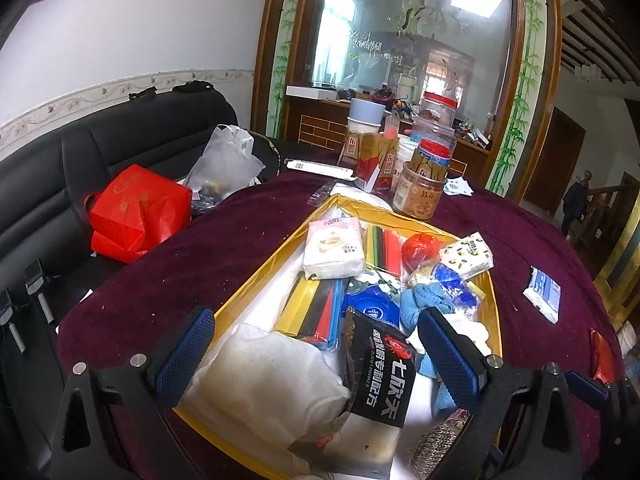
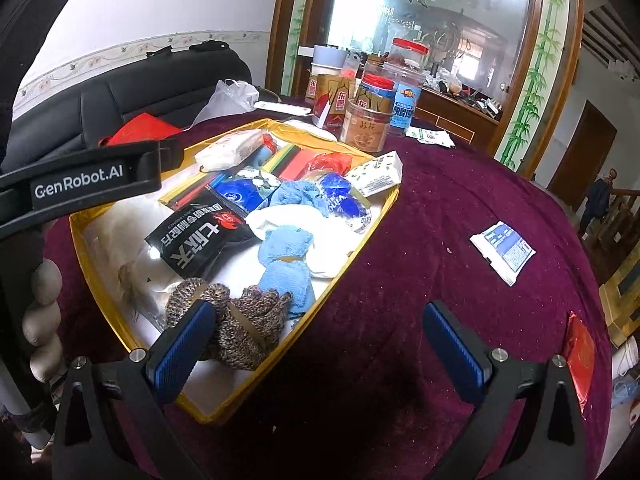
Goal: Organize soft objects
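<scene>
Inside, marled knit gloves (image 2: 236, 322) lie bunched in the gold-rimmed tray (image 2: 360, 236).

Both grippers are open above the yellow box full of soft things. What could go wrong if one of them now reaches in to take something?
1. The box is crowded. The black packet lies over the white cloth, so the left gripper may grab both.
2. The brown knit gloves sit against the box's near wall; the right gripper could catch the rim and drag the box.
3. Jars stand close behind the box; a shove might tip them.
</scene>
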Motion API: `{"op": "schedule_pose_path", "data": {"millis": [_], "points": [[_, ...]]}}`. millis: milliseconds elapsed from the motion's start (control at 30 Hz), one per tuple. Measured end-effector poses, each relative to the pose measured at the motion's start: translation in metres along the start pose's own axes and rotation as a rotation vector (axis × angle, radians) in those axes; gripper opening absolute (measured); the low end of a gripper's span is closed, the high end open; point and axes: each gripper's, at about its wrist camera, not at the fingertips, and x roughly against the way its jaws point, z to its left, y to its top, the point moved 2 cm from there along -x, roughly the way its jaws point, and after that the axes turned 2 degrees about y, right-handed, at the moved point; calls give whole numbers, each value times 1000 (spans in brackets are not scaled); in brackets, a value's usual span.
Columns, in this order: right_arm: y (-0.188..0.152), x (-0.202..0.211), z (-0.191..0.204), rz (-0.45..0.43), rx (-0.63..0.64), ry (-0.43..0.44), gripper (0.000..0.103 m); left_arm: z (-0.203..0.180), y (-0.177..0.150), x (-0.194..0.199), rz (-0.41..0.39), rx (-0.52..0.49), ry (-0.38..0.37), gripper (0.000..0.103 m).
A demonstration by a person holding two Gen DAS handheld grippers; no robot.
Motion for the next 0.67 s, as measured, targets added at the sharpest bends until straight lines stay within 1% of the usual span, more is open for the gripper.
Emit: {"op": "schedule_pose_path", "data": {"millis": [300, 667], "points": [[0, 2, -1, -8, -3, 0, 103, 1, 0, -3, 4, -2, 8, 103], [2, 15, -5, -51, -14, 28, 103, -4, -2, 0, 13, -32, 55, 103]]}}
